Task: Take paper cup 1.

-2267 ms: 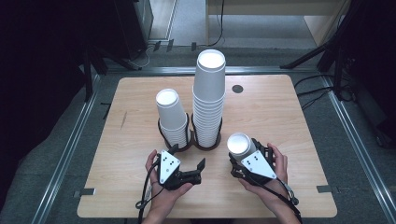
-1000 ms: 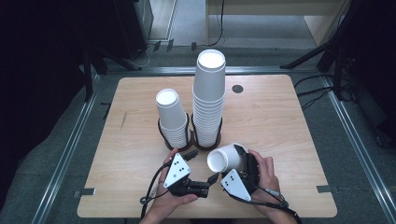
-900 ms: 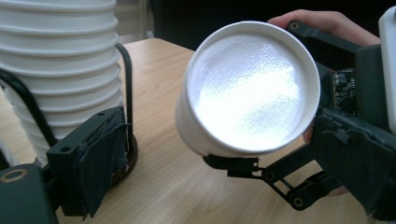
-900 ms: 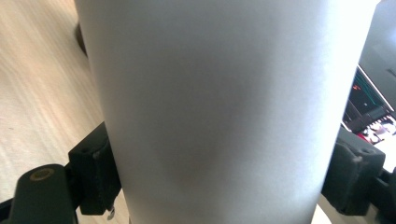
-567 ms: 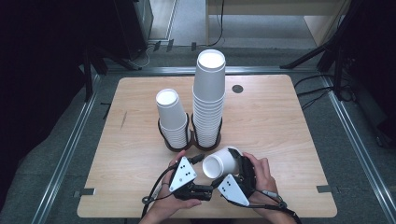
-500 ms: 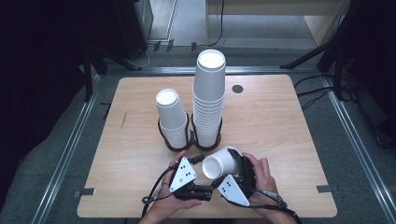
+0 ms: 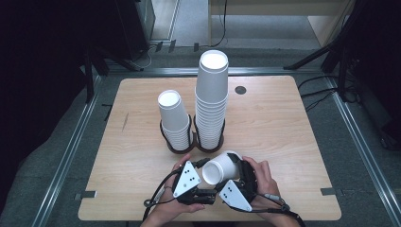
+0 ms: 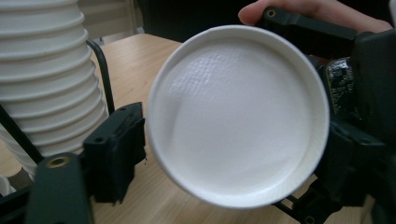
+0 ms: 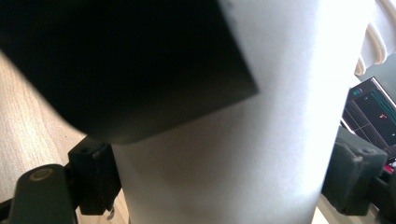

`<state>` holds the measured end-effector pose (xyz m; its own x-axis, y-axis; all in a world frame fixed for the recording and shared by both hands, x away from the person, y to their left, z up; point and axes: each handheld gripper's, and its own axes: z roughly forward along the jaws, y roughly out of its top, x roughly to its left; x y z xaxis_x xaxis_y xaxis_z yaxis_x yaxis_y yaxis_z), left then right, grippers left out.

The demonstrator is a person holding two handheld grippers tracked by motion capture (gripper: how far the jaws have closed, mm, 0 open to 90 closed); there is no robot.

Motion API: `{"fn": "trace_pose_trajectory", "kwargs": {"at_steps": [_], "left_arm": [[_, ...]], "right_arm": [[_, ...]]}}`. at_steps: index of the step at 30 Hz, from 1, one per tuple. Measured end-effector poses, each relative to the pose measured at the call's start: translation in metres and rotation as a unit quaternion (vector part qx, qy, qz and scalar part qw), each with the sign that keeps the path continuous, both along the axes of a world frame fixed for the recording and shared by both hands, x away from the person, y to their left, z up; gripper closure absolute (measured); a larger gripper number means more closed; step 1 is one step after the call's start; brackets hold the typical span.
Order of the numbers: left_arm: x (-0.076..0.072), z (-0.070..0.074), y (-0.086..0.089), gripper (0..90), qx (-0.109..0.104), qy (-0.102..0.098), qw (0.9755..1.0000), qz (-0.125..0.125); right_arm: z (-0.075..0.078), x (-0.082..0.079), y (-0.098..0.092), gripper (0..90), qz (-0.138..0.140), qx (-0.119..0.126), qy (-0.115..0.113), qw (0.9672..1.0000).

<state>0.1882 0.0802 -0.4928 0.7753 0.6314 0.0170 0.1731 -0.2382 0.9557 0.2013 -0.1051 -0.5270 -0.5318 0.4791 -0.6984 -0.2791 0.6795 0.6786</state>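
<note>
At the left of the high view, the pale wood-grain table (image 7: 132,142) carries a short stack of white paper cups (image 7: 174,120), ribbed by its nested rolled rims and tapering toward the flat bottom that tops it. It stands in a thin black wire ring holder (image 7: 178,147). Just right of it, touching ring to ring, a taller stack (image 7: 211,97) of the same cups rises toward the upper middle of the frame.

Below the stacks, in the lower middle, the left gripper (image 7: 204,196) shows its grey three-cornered plate with dark dots. Its jaws have just been closing and now stand on either side of the base of a single white cup (image 7: 221,168); in the left gripper view the round, faintly textured bottom disc (image 8: 238,121) with its raised rim sits between the blocky black pads (image 8: 116,149), though whether they press on it cannot be told.

To the right, the right gripper (image 7: 239,182) is clamped on the same cup, which lies tilted on its side above the table, bottom toward the lower left. In the right gripper view the smooth matte wall (image 9: 261,140) runs between the pads (image 9: 95,179).
</note>
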Motion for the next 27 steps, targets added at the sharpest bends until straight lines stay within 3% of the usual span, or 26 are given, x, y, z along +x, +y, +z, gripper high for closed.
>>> {"fn": "trace_pose_trajectory", "kwargs": {"at_steps": [10, 12, 17, 21, 27], "left_arm": [[0.003, -0.001, 0.004, 23.3, 0.001, 0.006, 1.0000, -0.007], [0.002, -0.002, 0.004, 24.0, 0.005, 0.001, 1.0000, -0.008], [0.004, -0.003, 0.009, 25.1, 0.001, 0.003, 0.9999, -0.014], [0.005, -0.003, 0.011, 25.7, -0.008, 0.009, 0.9998, -0.015], [0.008, -0.003, 0.015, 26.0, -0.017, 0.012, 0.9998, -0.001]], "right_arm": [[-0.003, 0.002, -0.002, 13.8, 0.013, -0.005, -0.005, 0.9999], [-0.006, 0.001, -0.003, 13.0, 0.014, -0.011, -0.024, 0.9995], [-0.009, 0.003, -0.003, 11.7, 0.024, -0.010, -0.039, 0.9989], [-0.008, 0.002, -0.002, 10.5, 0.025, -0.007, -0.039, 0.9989], [-0.010, 0.001, -0.002, 1.0, 0.016, -0.006, -0.035, 0.9992]]}}
